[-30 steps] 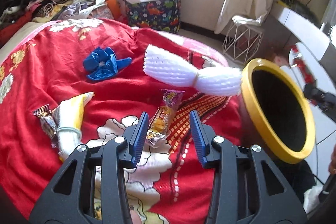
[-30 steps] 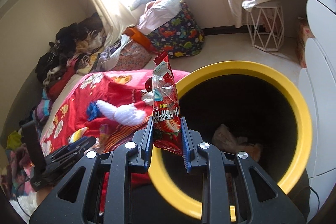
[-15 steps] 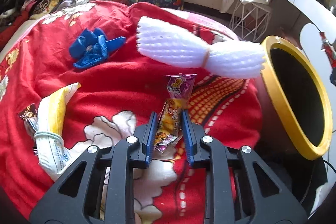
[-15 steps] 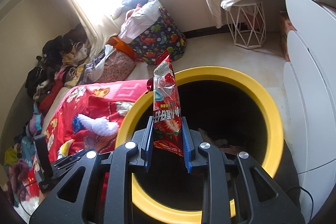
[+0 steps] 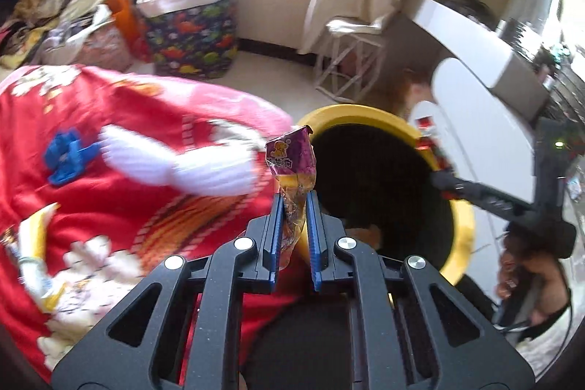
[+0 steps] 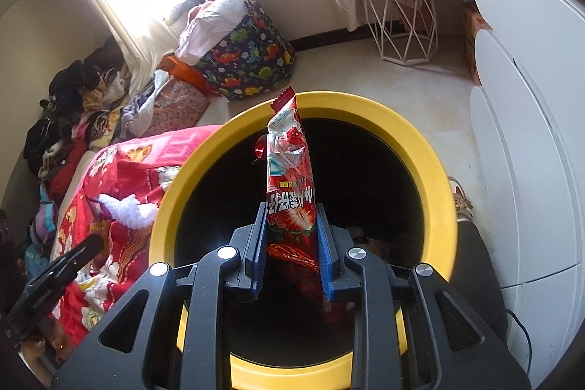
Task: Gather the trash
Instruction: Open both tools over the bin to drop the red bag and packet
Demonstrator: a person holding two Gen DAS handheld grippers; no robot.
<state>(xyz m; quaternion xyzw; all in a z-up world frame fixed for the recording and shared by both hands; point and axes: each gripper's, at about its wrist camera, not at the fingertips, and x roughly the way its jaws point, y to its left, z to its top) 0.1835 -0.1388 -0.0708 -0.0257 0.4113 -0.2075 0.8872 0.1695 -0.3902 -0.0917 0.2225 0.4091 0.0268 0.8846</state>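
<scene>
My left gripper (image 5: 294,198) is shut on a purple and yellow snack wrapper (image 5: 291,167) and holds it in the air at the near rim of the yellow-rimmed black trash bin (image 5: 462,229). My right gripper (image 6: 288,207) is shut on a red strawberry snack wrapper (image 6: 289,178) and holds it upright over the bin's opening (image 6: 365,105). White foam netting (image 5: 175,163), a blue plastic scrap (image 5: 64,159) and a yellow-white packet (image 5: 34,243) lie on the red blanket (image 5: 109,105).
A dinosaur-print bag (image 6: 252,61) and a white wire stool (image 6: 406,21) stand on the floor beyond the bin. White cabinets (image 6: 523,134) run along the right. Piled clothes (image 6: 73,105) lie at the left. The other hand and gripper (image 5: 526,207) are right of the bin.
My left gripper has lifted the purple and yellow wrapper off the blanket and swung right to the bin. My right gripper has moved further over the bin's opening with the red wrapper.
</scene>
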